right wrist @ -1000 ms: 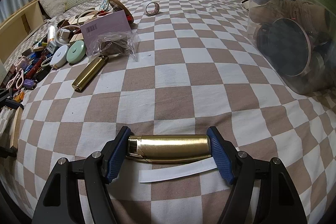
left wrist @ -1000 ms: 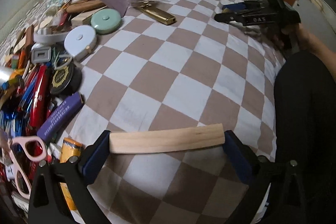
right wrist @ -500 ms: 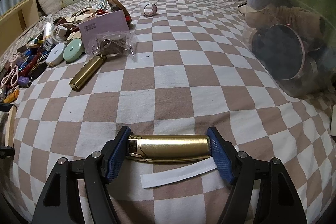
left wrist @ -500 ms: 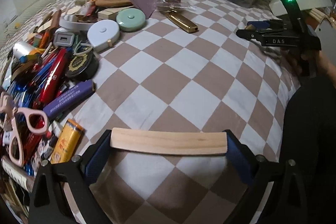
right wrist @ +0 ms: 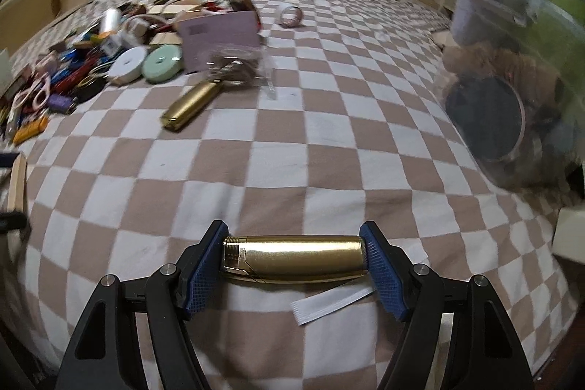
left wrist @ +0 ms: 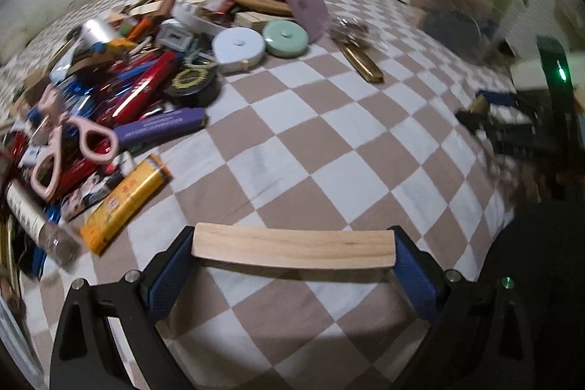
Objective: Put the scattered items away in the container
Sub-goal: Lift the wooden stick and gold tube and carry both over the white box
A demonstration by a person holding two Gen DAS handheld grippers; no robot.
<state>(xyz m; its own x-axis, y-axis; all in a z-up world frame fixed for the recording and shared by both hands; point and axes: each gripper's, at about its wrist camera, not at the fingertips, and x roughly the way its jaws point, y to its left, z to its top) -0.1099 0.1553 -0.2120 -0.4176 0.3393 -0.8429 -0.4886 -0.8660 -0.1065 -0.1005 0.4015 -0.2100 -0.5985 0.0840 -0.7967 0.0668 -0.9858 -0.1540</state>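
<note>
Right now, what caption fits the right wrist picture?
Right tool grips a shiny gold metal tube above the checkered blanket.

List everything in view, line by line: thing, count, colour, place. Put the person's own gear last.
wooden block: 1, pale wood, between left fingers
brass tube: 1, gold, between right fingers
second brass tube: 1, gold, on the bedspread
tape measures: 2, white and mint, beside the pile
scissors: 1, pink, atop the pile
clear container: 1, transparent, right side, already holding items
checkered bedspread: 1, tan and white
left gripper: 1, black, blue pads
right gripper: 1, black, blue pads
</note>
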